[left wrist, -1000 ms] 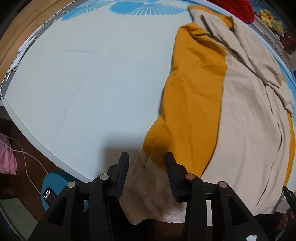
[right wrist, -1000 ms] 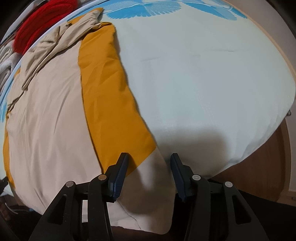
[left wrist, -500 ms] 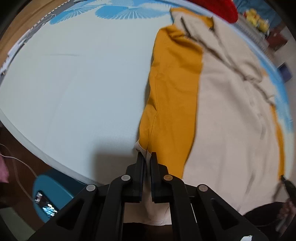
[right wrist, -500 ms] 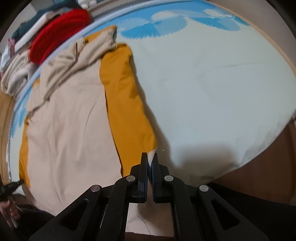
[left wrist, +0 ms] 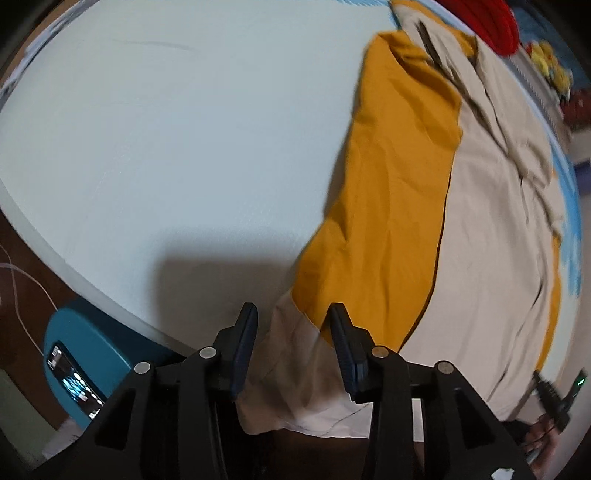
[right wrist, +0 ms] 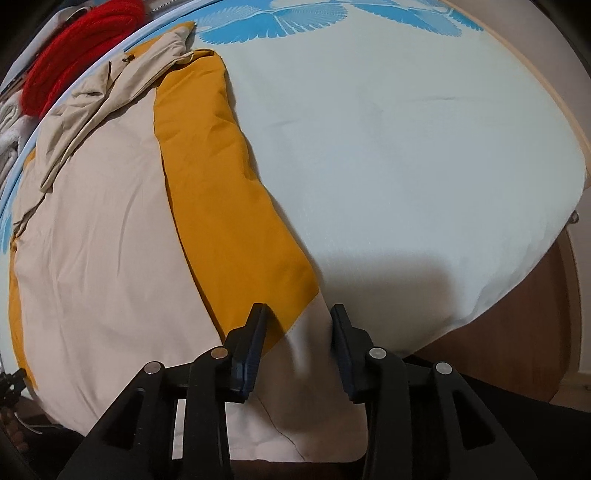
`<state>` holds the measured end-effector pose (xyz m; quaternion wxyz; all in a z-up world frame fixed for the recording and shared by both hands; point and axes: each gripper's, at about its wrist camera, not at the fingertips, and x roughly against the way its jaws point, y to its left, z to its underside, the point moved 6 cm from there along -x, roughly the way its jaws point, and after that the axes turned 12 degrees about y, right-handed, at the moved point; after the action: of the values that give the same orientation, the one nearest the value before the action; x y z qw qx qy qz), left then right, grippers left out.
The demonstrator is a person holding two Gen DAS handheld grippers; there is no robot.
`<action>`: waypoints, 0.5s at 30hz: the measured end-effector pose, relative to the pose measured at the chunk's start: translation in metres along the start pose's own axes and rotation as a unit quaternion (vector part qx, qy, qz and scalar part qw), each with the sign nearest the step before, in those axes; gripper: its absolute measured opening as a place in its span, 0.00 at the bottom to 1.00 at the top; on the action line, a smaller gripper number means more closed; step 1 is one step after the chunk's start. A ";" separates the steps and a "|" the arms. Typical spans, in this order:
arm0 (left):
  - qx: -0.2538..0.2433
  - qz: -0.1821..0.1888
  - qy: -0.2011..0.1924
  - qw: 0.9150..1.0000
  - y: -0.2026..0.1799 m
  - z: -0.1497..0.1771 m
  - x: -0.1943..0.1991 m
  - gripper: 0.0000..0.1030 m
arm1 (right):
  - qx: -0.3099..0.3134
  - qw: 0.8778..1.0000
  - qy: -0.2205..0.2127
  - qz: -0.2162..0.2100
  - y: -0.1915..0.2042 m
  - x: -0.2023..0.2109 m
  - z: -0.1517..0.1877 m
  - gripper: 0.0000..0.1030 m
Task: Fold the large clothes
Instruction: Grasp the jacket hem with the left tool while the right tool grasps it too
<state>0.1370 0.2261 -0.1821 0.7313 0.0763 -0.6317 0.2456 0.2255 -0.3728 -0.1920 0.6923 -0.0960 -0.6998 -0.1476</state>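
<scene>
A large beige and mustard-yellow garment lies spread along the bed, its beige hem hanging over the near edge. It also shows in the right wrist view. My left gripper is open, its fingers straddling the hem's left corner. My right gripper is open, its fingers straddling the hem's right corner. The beige sleeves lie folded across the far end of the garment.
The bed's pale sheet has a blue feather print at the far end. A red knitted item lies beyond the garment. A teal device with a lit screen stands on the floor at left. Wooden bed frame at right.
Both grippers went from open to shut on the hem's corners half a second ago, and now stand open again around the hem, close to where they began.
</scene>
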 end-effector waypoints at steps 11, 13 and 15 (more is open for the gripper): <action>-0.116 -0.104 -0.065 0.986 -0.031 0.013 0.015 0.04 | 0.044 0.998 -0.036 0.009 0.011 0.013 0.011 0.05; -0.123 -0.085 -0.084 0.985 -0.032 0.018 0.032 0.03 | 0.046 0.997 -0.054 -0.007 0.014 0.031 0.013 0.04; -0.122 -0.050 -0.107 0.985 -0.034 0.024 0.053 0.03 | 0.049 0.996 -0.075 -0.029 0.017 0.052 0.016 0.04</action>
<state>0.1352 0.2000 -0.1196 0.6747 0.0432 -0.7269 0.1202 0.2152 -0.3547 -0.1385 0.6372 -0.0523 -0.7586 -0.1257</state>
